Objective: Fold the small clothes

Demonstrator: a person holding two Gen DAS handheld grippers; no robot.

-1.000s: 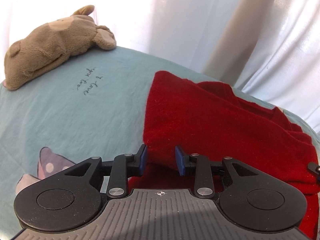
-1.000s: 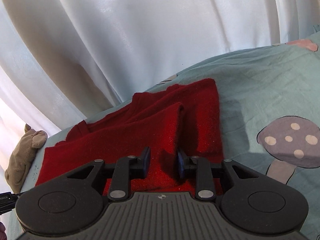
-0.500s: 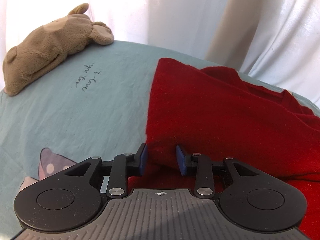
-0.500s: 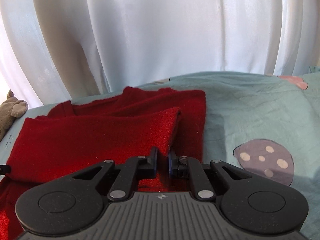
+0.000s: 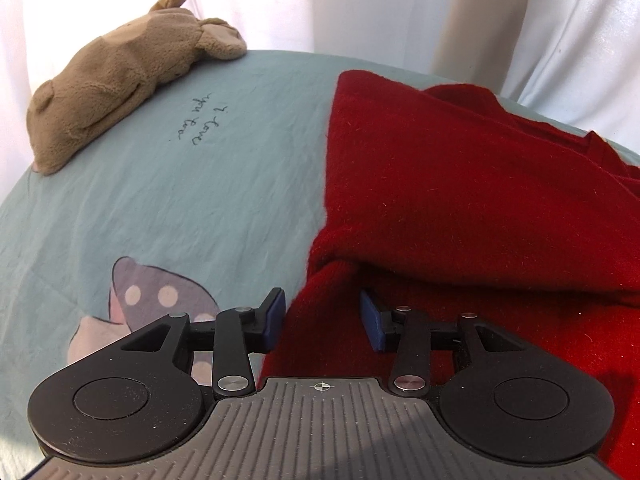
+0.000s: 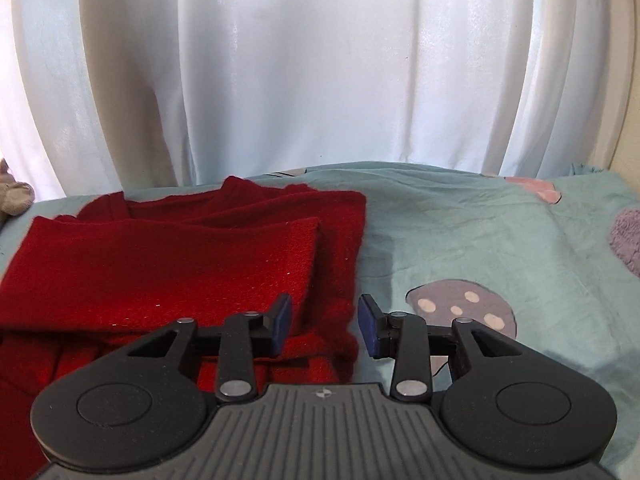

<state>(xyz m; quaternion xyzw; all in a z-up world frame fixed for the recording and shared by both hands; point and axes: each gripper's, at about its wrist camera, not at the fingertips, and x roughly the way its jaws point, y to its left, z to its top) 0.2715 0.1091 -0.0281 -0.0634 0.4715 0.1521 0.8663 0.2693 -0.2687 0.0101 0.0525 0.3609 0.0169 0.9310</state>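
Hiding sweater (image 5: 460, 200) corner: left tongs (image 5: 322, 320).

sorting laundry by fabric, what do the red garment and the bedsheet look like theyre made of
Red garment: thick matte knit, probably wool or fleece; fuzzy nap, stray fibres.
Bedsheet: thin smooth woven cloth, likely cotton; fine creases, flat printed mushrooms.

Sweater on the bedsheet
The sweater (image 5: 460, 184) is lying on the bedsheet (image 5: 200, 200), with the plush toy (image 5: 120, 72) sitting behind-left, before the curtain (image 6: 320, 60).
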